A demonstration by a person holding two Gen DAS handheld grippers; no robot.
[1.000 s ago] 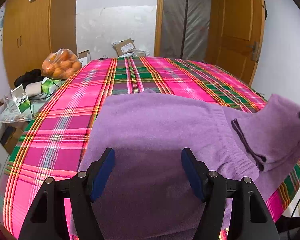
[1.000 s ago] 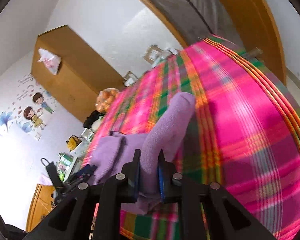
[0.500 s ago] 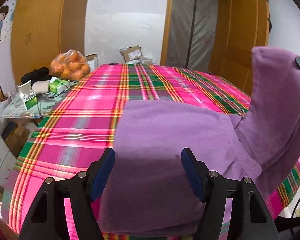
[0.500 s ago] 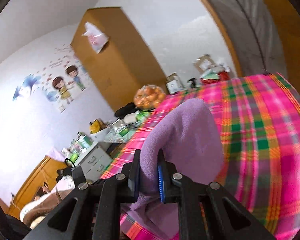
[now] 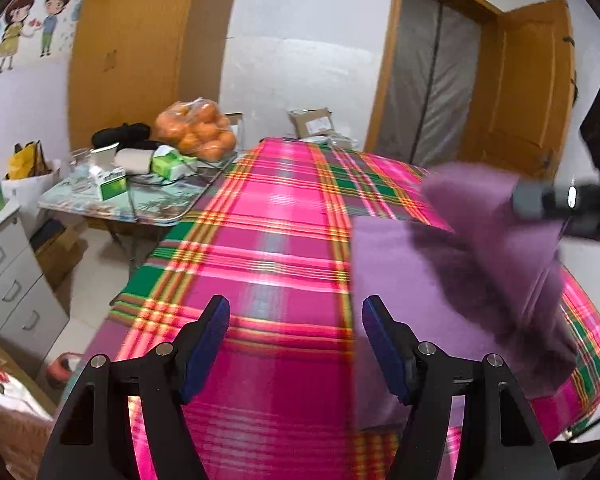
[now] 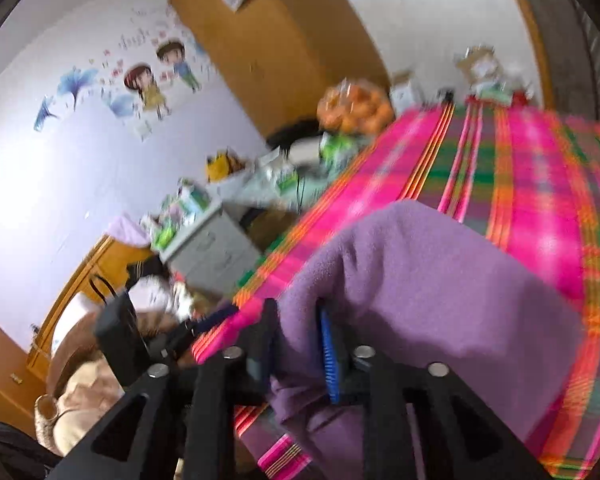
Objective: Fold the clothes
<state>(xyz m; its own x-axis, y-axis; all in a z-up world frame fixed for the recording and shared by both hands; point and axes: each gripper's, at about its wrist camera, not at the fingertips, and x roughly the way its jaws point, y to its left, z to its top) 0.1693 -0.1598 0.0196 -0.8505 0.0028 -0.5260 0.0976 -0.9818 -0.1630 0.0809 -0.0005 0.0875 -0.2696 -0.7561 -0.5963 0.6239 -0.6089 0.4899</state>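
A purple fleece garment [image 5: 420, 280] lies on the right part of a bed with a pink plaid cover [image 5: 268, 240]. My left gripper [image 5: 296, 320] hovers open over bare plaid, just left of the garment's edge, with nothing between its fingers. My right gripper [image 6: 296, 320] has a thick fold of the purple garment [image 6: 420, 280] between its pads; its jaws are opening and the cloth still fills the gap. In the left wrist view the right gripper [image 5: 560, 200] holds that fold lifted over the garment's body, blurred by motion.
Left of the bed stands a low table [image 5: 112, 208] with boxes, a bag of oranges [image 5: 196, 132] and dark cloth. Grey drawers [image 5: 8, 280] sit at the near left. Beyond are a wooden wardrobe [image 5: 132, 52] and a door [image 5: 532, 92].
The right gripper swung the lifted fold leftward across the garment, and its jaws now stand wider. The left gripper slid left off the garment to bare plaid, still open.
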